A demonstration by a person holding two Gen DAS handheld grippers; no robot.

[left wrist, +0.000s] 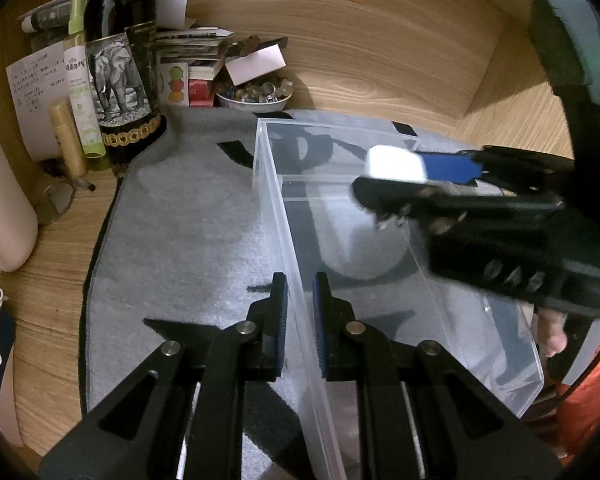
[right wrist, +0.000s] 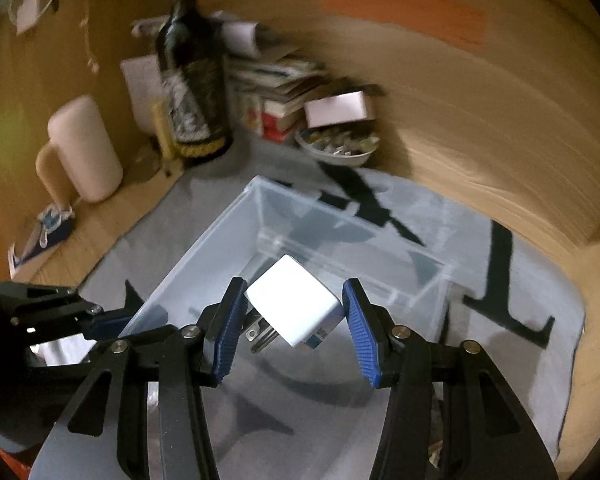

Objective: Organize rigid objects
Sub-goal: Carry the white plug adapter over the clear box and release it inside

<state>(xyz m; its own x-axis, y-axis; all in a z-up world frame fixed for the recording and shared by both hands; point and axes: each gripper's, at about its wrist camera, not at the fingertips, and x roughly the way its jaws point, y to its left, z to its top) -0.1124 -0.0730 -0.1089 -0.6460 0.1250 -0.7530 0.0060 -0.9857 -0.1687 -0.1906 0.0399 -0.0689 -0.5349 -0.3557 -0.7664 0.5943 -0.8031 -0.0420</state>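
Note:
A clear plastic box [left wrist: 380, 132] stands open on a grey mat [left wrist: 180, 220]. My left gripper [left wrist: 300, 280] is shut on the box's near-left wall, one blue pad on each side of it. From the right, my right gripper [left wrist: 386, 178] reaches over the box, shut on a white plug charger [left wrist: 396, 162]. In the right wrist view the charger [right wrist: 292, 300] sits tilted between the blue pads of the right gripper [right wrist: 294, 282], its metal prongs pointing down-left, above the box [right wrist: 204, 248]. The left gripper [right wrist: 116, 320] shows at the box's left edge.
A dark bottle with an elephant label [left wrist: 120, 60], slim tubes, a stack of small books and a white bowl of stones [left wrist: 254, 94] crowd the back left corner. A pale pink jug [left wrist: 0, 200] stands at the far left. Wooden walls enclose the desk behind and right.

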